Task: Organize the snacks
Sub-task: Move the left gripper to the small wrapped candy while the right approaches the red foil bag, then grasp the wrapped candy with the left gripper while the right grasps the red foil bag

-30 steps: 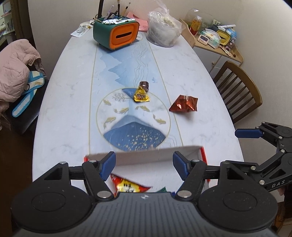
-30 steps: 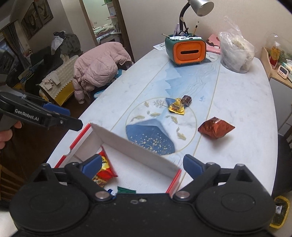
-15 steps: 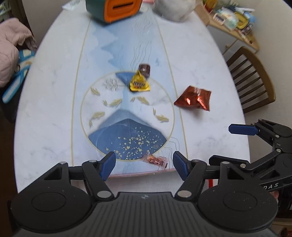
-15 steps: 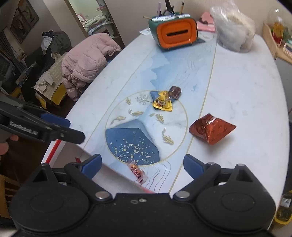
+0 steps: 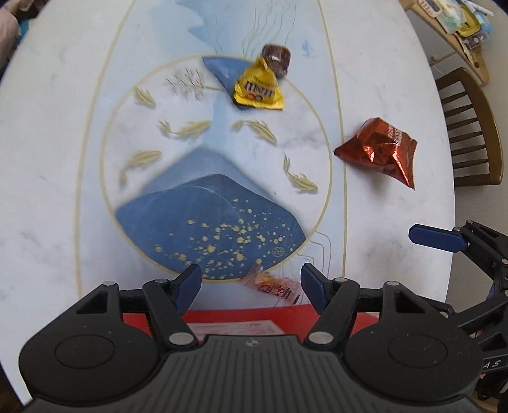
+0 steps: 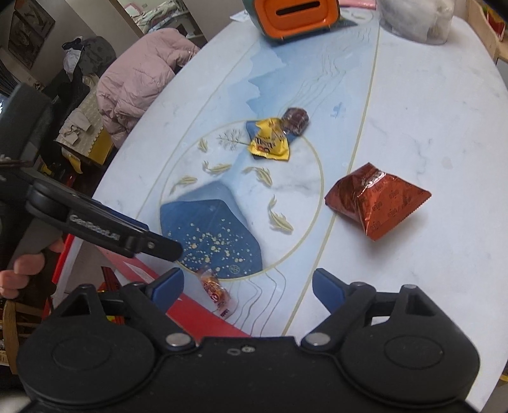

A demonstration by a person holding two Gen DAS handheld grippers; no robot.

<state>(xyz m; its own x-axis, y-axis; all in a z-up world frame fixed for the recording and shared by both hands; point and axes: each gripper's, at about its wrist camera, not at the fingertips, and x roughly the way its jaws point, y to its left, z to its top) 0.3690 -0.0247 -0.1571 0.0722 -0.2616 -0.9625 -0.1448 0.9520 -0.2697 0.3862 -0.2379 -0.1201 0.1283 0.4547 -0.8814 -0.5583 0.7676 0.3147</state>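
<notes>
A small clear-wrapped orange candy lies on the table just beyond the red box's edge. My left gripper hovers over it, open, the candy nearer its right finger and untouched. My right gripper is open with its jaws closing. The same candy lies on the table near its left finger, and nothing is pressed between the pads. Farther out lie a yellow candy bag, a brown wrapped chocolate touching it, and a red-brown foil bag to the right.
The red-and-white box sits at the table's near edge, with snack packets inside it at the left. An orange-and-teal tissue box and a plastic bag stand at the far end. A wooden chair stands on the right and a pink jacket on the left.
Both grippers moved forward and down from above the box to the table beyond its far wall. The small candy came into view. The right jaws narrowed a little.
</notes>
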